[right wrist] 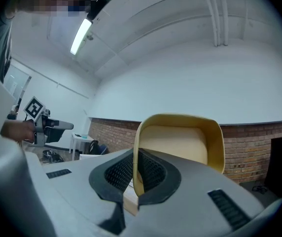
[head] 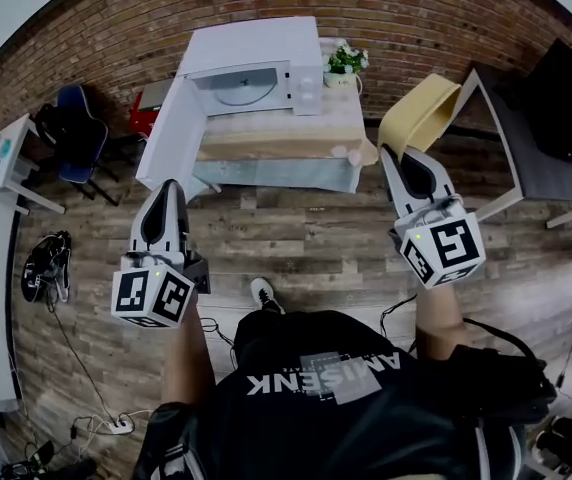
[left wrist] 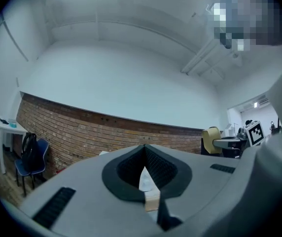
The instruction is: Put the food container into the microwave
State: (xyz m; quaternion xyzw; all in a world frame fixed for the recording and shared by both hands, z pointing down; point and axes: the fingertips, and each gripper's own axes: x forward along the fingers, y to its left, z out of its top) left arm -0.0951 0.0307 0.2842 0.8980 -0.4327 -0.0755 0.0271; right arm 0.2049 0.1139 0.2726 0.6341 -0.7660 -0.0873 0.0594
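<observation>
Grips the food container [head: 421, 108] in the right tongs [head: 387, 151], at the upper right of the head view. Clamps the jaws on one thin yellow side wall, as seen in the right gripper view, with the wall running straight between the ribbed pads. Holds it tilted up on edge, in the air above the wooden floor [head: 306, 238], well apart from the bench [head: 266, 143].

Holds the left tongs [head: 171, 184] at the middle left of the head view. Shows the jaws together at the tips in the left gripper view, with nothing between them.

Places the microwave [head: 256, 68] at the top centre of the head view, standing on the bench against the brick wall [head: 416, 18]. Has its door [head: 171, 133] swung wide open toward the left of the frame, leaving the cavity [head: 241, 90] exposed and, as far as can be made out, empty. Sets a small potted plant [head: 346, 60] just beside the microwave, on the right of it.

Reads, as a judgement, as roughly midway: container lifted and in hand, door open, cavity ready. Leaves the approach to the bench, turning the container level, sliding it into the cavity, and opening the right tongs to release it. May also leave shutting the door, for which the left tongs look free.
</observation>
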